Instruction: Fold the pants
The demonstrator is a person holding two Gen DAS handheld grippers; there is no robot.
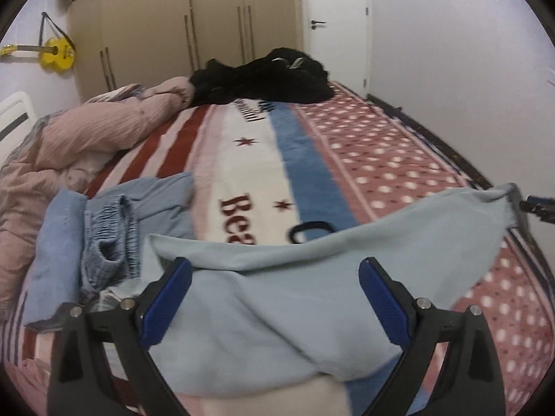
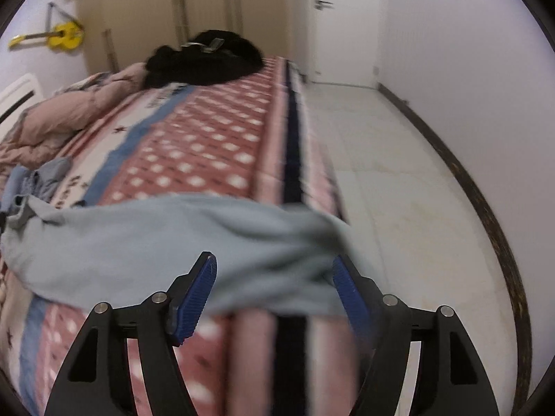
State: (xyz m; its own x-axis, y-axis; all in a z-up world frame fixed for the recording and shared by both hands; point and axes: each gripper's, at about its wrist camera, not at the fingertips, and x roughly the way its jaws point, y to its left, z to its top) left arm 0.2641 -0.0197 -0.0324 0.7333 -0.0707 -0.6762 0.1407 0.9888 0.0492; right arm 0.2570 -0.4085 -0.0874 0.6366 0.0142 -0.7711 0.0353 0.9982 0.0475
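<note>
Pale blue pants [image 1: 277,298] lie across the near part of the bed, from left to the right edge. My left gripper [image 1: 274,270] is open, its blue pads either side of the cloth, which fills the gap. In the right wrist view the same pants [image 2: 156,235] stretch across the bed edge. My right gripper [image 2: 274,270] is open with the bunched end of the cloth between its pads. The view is blurred.
A patterned red, white and blue blanket [image 1: 381,145] covers the bed. Folded blue clothes [image 1: 104,235] lie at the left. A pink duvet [image 1: 86,135] and a black garment pile [image 1: 267,76] sit farther back. White floor [image 2: 399,173] lies right of the bed.
</note>
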